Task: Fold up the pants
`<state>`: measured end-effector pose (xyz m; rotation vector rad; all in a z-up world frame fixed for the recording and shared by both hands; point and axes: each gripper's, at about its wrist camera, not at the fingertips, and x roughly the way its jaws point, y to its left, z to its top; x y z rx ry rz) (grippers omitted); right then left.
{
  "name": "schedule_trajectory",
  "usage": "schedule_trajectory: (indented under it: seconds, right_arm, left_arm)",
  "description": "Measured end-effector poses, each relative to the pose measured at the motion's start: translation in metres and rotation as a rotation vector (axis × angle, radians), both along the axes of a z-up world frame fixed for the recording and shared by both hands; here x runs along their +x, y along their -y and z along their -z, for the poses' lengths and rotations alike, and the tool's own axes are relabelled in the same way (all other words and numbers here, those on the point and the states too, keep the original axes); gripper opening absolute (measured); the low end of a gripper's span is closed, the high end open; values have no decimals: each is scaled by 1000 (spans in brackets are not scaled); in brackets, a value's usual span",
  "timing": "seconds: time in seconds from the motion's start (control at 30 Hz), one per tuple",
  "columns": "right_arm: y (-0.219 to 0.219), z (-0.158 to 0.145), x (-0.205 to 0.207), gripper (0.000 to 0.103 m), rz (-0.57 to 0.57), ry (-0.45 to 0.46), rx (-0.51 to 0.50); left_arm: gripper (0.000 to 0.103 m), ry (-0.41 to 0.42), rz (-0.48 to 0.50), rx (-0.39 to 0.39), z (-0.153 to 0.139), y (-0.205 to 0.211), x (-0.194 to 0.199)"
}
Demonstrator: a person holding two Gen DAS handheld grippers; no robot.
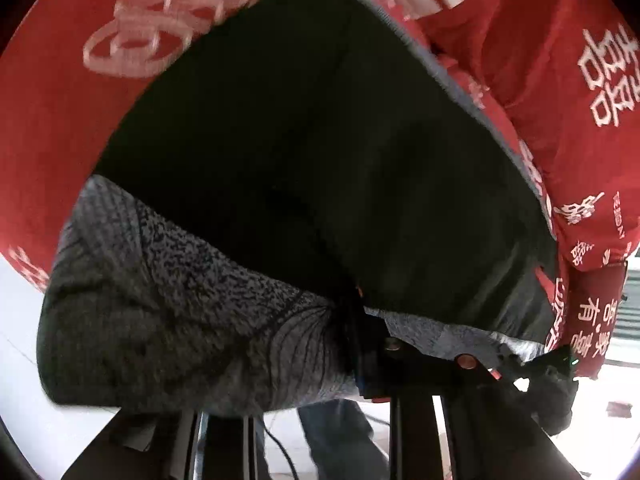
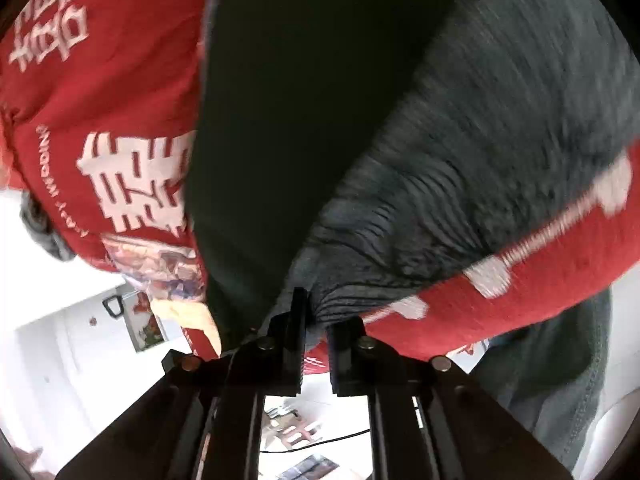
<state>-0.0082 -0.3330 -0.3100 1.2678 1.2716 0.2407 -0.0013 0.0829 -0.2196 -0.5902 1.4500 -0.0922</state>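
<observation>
Fingers [image 2: 298, 312] of both grippers pinched the pants [image 1: 168, 280], a grey knit with dark lining, hanging bunched over a red cloth [image 1: 60, 120]; the left gripper [image 1: 356, 320] and right gripper [image 2: 316, 328] pointed upward.

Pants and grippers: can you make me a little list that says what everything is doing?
pants: dark grey pants with a ribbed knit waistband, lifted up in front of both cameras
left gripper: shut on the pants
right gripper: shut on the pants at the ribbed edge
behind: red cloth with white characters
blur: some, so small details are unclear
</observation>
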Motion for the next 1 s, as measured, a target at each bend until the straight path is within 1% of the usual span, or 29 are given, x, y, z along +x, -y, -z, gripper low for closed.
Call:
schedule_trajectory:
  seconds: [0.1,0.17,0.23,0.27,0.3,0.37,0.4,0.43,0.47,0.5,0.53,0.57,0.6,0.63,0.7,0.77,0.83,0.87,0.9,0.93,1.0]
  right_arm:
    - [-2,-42,29,10,-129,78,-83]
    - [-6,-66,54,10,-181,122,-111]
    - [-5,-88,85,10,-223,169,-124]
    - [-5,-99,103,10,-244,192,-128]
    - [-5,-108,125,10,-267,216,-132]
    - [-6,-121,160,10,-308,247,-153]
    - [-5,-126,183,10,-334,259,-171]
    - [-5,-126,200,10,-353,259,-181]
    - [-7,-123,220,10,-369,249,-190]
    - [-10,-120,231,10,-378,241,-194]
    - [-11,-113,247,10,-390,231,-196]
    - [-12,-102,265,10,-403,213,-201]
    - [-11,-93,275,10,-407,199,-210]
    - [-9,-82,286,10,-413,181,-217]
    - [-6,-58,301,12,-411,135,-205]
    - [-2,-36,310,13,-406,72,-180]
    - [-1,-31,315,22,-402,39,-161]
    - [-2,-38,315,39,-418,54,-148]
    - [-4,-47,314,58,-437,77,-148]
    - [-6,-59,311,63,-457,108,-156]
    - [-9,-82,303,64,-490,176,-156]
  left_arm:
    - [25,45,-5,13,-26,4,13]
    - [25,88,-6,20,-45,7,31]
    - [25,134,-4,35,-60,14,53]
    - [25,163,-4,44,-67,20,72]
    - [25,177,-4,50,-70,22,84]
    - [25,207,-4,83,-71,31,121]
    - [25,214,-6,95,-70,29,131]
    - [25,221,-12,119,-68,29,144]
    - [26,225,-18,164,-61,33,164]
    - [32,224,-20,199,-55,31,175]
    - [51,220,-29,241,-48,30,189]
    - [61,213,-52,287,-41,28,199]
    - [75,208,-77,322,-34,24,206]
    - [76,201,-91,334,-28,22,210]
    - [76,150,-116,339,-14,17,221]
    - [75,155,-122,346,-20,15,219]
    - [76,181,-111,390,-36,17,211]
    - [76,189,-111,409,-47,15,206]
    - [76,190,-115,414,-52,14,203]
    - [76,189,-121,418,-58,13,200]
    - [76,167,-114,429,-60,16,194]
